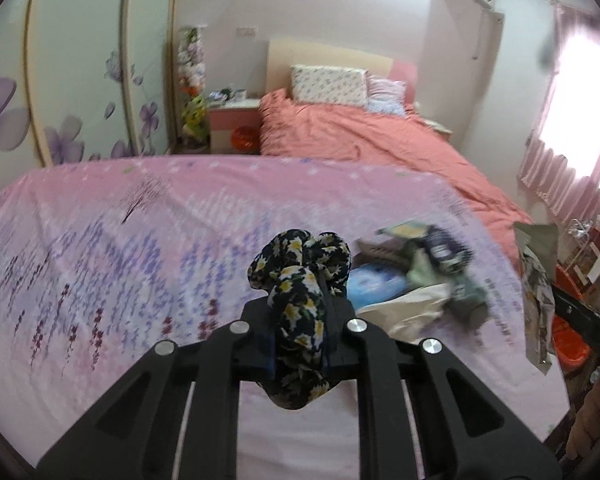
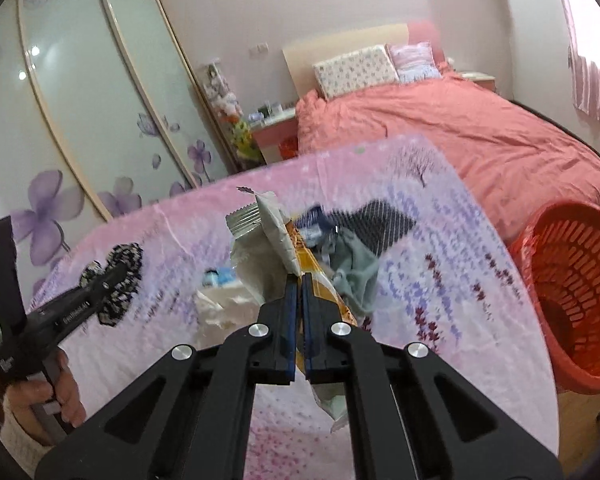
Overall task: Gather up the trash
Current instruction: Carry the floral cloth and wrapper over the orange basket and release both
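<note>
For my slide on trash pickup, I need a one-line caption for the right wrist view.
Right gripper shut on a crinkled snack wrapper above the pink floral bedsheet, red plastic basket alongside.

Beyond my work surface, a bed under a salmon-pink duvet [image 1: 364, 136] stood against the far wall, with a floral pillow [image 1: 329, 85] leaning on its pale headboard [image 1: 300, 56]. A pink-and-white nightstand [image 1: 234, 120] sat just beside it. Sliding wardrobe doors [image 2: 80, 120] printed with purple flowers filled the left side, and pink curtains [image 1: 552, 176] hung at the bright window.
</note>
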The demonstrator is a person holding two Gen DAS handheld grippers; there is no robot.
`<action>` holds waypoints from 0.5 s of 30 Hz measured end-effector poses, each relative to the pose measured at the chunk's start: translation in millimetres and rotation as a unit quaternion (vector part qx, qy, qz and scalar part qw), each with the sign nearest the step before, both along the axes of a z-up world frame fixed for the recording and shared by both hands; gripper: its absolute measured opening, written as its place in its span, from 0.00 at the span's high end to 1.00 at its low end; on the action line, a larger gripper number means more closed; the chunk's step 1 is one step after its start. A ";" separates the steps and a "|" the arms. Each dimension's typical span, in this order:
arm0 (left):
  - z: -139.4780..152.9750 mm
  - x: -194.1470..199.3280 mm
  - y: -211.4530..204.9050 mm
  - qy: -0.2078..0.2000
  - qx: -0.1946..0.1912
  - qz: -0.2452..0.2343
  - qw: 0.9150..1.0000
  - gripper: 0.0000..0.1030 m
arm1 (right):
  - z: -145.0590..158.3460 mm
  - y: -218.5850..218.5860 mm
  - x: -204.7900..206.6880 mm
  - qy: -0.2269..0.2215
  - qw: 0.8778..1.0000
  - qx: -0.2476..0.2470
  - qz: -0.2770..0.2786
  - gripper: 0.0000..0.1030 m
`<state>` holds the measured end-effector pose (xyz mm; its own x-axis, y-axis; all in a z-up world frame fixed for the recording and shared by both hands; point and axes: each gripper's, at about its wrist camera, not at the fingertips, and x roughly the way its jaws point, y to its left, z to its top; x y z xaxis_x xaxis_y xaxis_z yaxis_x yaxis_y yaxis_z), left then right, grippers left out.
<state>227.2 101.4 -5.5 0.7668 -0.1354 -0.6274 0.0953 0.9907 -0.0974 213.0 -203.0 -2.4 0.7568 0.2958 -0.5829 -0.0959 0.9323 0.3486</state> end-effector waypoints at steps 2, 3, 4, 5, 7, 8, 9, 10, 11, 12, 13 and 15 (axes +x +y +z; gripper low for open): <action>9.5 -2.1 -10.8 -0.009 -0.002 -0.011 1.000 0.85 | 11.3 -6.5 -5.0 -0.017 1.000 0.004 -0.006 0.97; 14.8 -4.0 -18.6 -0.014 -0.005 -0.019 1.000 0.85 | 15.7 -9.9 -6.9 -0.023 1.000 0.006 -0.010 0.97; 19.8 -5.1 -25.5 -0.020 -0.008 -0.027 0.999 0.85 | 22.2 -15.2 -9.9 -0.033 0.999 0.008 -0.017 0.97; 25.8 -8.3 -33.6 -0.026 -0.011 -0.036 0.999 0.85 | 25.7 -20.0 -11.9 -0.038 0.999 0.008 -0.022 0.97; 34.4 -12.4 -47.2 -0.035 -0.014 -0.049 0.998 0.85 | 34.2 -31.1 -17.6 -0.053 0.998 0.005 -0.039 0.97; 38.2 -14.4 -53.9 -0.039 -0.016 -0.055 0.998 0.85 | 36.2 -36.0 -19.7 -0.058 0.997 0.004 -0.045 0.97; 43.5 -17.3 -64.8 -0.045 -0.019 -0.066 0.997 0.85 | 38.4 -40.7 -22.1 -0.063 0.997 0.003 -0.052 0.97; 46.2 -18.0 -71.7 -0.047 -0.021 -0.072 0.996 0.85 | 40.9 -48.7 -24.7 -0.069 0.996 0.003 -0.061 0.97; 50.2 -20.0 -82.2 -0.049 -0.025 -0.083 0.995 0.85 | 42.1 -56.5 -26.7 -0.073 0.995 0.006 -0.068 0.97; 53.1 -21.7 -89.6 -0.051 -0.029 -0.092 0.994 0.85 | 43.2 -63.8 -29.0 -0.075 0.994 0.010 -0.074 0.97; 54.7 -22.8 -97.3 -0.052 -0.031 -0.098 0.993 0.85 | 43.8 -72.8 -30.8 -0.078 0.994 0.013 -0.081 0.97; 59.4 -25.3 -118.8 -0.056 -0.035 -0.117 0.991 0.85 | 44.1 -91.2 -34.6 -0.082 0.992 0.018 -0.098 0.97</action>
<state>201.9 -17.4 53.8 0.7731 -0.3581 -0.5235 0.3365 0.9312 -0.1400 178.4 -294.1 41.7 0.8854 0.1518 -0.4394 0.0287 0.9256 0.3774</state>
